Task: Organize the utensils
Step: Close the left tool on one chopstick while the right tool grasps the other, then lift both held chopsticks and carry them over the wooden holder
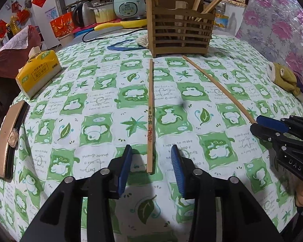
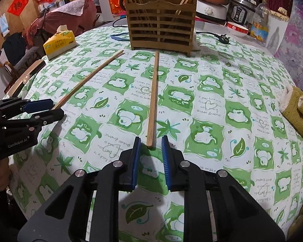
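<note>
Left gripper (image 1: 151, 153) is standing with jaws apart, straddling the near end of the printed chopstick (image 1: 150, 117) lying flat on the green tablecloth (image 1: 91, 104). Right gripper (image 2: 150, 144) is likewise holding jaws apart around the plain chopstick's (image 2: 154, 96) near end. Both sticks are pointing toward the wooden holder (image 2: 161, 28), which is carrying other chopsticks upright.

The left tool (image 2: 40, 111) has "GenRobot.AI" in white letters on its black side. The right tool (image 1: 272, 123) shows "DAS" on its black body. The green and white cloth (image 1: 212, 92) on the desk has curly words like "I want to make" and "happy". One chopstick (image 1: 150, 119) has red signs, too small to read.
</note>
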A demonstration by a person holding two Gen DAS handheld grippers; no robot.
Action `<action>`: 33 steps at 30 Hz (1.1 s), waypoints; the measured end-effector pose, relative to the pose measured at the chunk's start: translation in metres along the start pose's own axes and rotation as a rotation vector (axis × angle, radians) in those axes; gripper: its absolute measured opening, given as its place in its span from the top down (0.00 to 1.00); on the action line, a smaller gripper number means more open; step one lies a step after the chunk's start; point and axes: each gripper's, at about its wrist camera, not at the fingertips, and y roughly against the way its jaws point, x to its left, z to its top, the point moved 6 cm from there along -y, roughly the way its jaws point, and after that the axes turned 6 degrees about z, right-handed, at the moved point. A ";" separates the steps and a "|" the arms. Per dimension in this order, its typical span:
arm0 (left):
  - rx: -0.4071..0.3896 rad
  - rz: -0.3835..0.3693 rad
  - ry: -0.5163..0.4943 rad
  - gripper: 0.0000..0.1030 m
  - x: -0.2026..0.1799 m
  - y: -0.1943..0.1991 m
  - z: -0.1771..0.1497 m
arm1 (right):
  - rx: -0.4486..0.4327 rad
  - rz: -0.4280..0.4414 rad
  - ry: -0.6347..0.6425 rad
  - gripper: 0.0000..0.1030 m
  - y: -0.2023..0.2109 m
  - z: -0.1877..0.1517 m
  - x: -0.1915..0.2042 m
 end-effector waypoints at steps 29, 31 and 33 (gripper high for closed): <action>-0.022 -0.046 0.035 0.95 0.003 0.007 -0.001 | -0.016 0.003 -0.016 0.94 0.008 -0.007 -0.002; -0.037 -0.042 0.036 0.95 0.003 0.009 -0.001 | -0.037 0.003 -0.018 0.94 0.012 -0.006 -0.002; -0.055 -0.039 0.032 0.95 0.002 0.014 -0.001 | -0.061 0.002 -0.025 0.94 0.017 -0.006 -0.003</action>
